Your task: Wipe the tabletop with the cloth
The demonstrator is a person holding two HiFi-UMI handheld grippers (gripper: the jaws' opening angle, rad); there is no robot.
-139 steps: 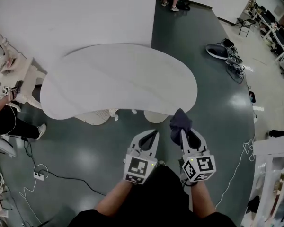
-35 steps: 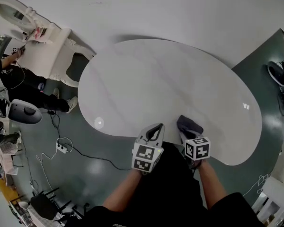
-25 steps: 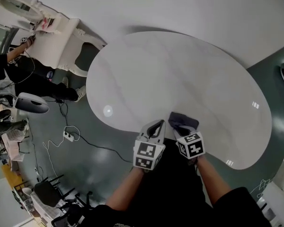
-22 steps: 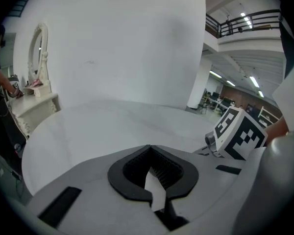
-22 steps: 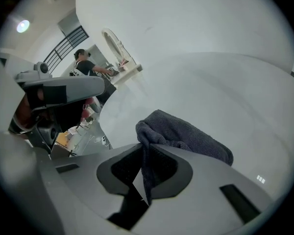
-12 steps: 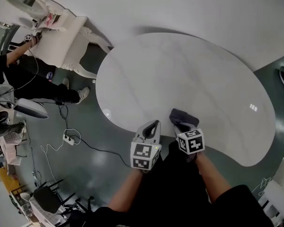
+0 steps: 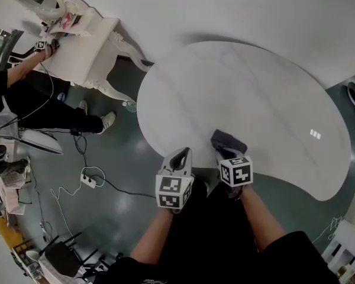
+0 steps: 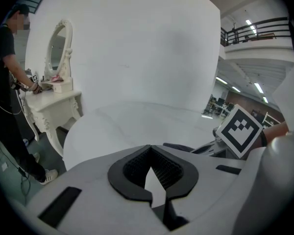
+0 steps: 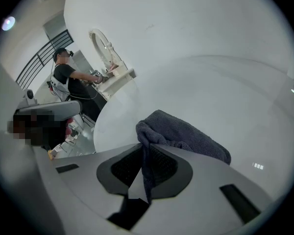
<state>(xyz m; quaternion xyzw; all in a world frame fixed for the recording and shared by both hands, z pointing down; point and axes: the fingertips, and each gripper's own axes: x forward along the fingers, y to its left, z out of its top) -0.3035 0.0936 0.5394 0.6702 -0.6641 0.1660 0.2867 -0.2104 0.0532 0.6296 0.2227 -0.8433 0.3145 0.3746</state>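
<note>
We are pinching the cloth (image 9: 186, 136), bunched just ahead, in our right gripper (image 7: 226, 152); left gripper (image 7: 181, 154) alongside is hanging closed.

A dark grey cloth (image 7: 227, 140) lies bunched on the white, kidney-shaped tabletop (image 7: 254, 90), near its edge.

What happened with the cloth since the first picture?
The right gripper brought the cloth from up in the air, over the floor, down onto the tabletop near its front edge. Then it seems to have slid it left. It never let go: its jaws stay shut on the cloth. The left gripper stays shut and empty.
</note>
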